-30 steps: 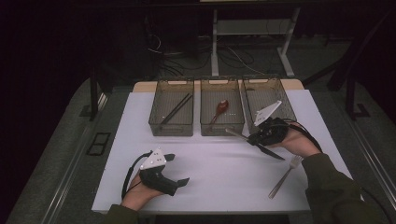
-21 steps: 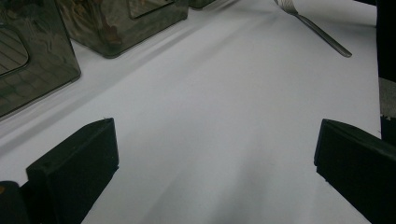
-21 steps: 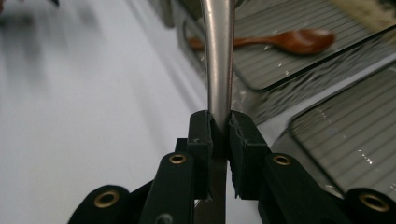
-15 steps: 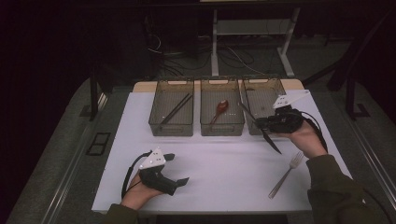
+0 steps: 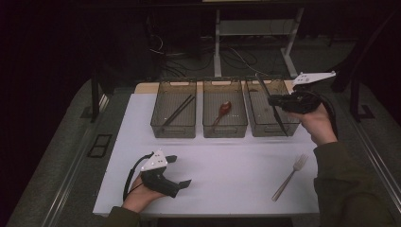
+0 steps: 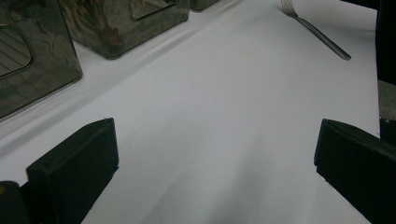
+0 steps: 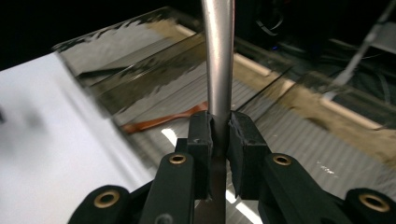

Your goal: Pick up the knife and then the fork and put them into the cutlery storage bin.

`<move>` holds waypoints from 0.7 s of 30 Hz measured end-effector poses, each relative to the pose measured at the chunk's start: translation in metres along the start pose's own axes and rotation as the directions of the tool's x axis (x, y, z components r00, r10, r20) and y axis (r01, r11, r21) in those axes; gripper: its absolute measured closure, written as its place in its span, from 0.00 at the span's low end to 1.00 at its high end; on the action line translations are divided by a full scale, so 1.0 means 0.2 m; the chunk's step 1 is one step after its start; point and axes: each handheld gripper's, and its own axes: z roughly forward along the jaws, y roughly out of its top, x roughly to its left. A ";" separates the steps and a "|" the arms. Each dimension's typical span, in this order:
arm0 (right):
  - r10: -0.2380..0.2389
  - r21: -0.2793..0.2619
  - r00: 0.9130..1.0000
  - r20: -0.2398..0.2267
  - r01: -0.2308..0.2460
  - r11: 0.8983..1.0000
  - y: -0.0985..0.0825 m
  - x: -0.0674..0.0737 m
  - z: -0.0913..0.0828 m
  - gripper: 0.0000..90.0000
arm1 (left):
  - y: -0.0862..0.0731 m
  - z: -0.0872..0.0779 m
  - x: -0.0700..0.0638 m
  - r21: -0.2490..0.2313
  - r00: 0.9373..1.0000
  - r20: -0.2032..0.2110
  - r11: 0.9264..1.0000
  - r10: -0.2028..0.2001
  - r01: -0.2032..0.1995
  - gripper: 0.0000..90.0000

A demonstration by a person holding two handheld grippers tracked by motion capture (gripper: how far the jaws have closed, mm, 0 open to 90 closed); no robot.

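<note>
My right gripper is shut on a long slim metal utensil, which hangs tilted over the right-hand bin. In the right gripper view the pads of the gripper pinch the silver handle near its middle, above the bins. My left gripper rests on the white table sheet at the front left. Its jaws stand wide open with only bare sheet between them in the left gripper view. A metal fork lies on the sheet at the front right.
Three dark see-through bins stand in a row at the back of the sheet. The left bin holds dark chopsticks, the middle bin a red spoon. The fork lies far ahead of the left jaws. Table legs and cables stand behind.
My right hand has risen and moved back and right with the utensil, from in front of the bins to above the right bin. The left hand has stayed put.
</note>
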 end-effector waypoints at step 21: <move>0.141 -0.086 0.970 0.200 -0.126 0.988 0.04 -0.32 0.09 0.87 | 0.00 -0.01 0.00 -0.003 1.000 0.009 1.000 0.003 -0.003 0.00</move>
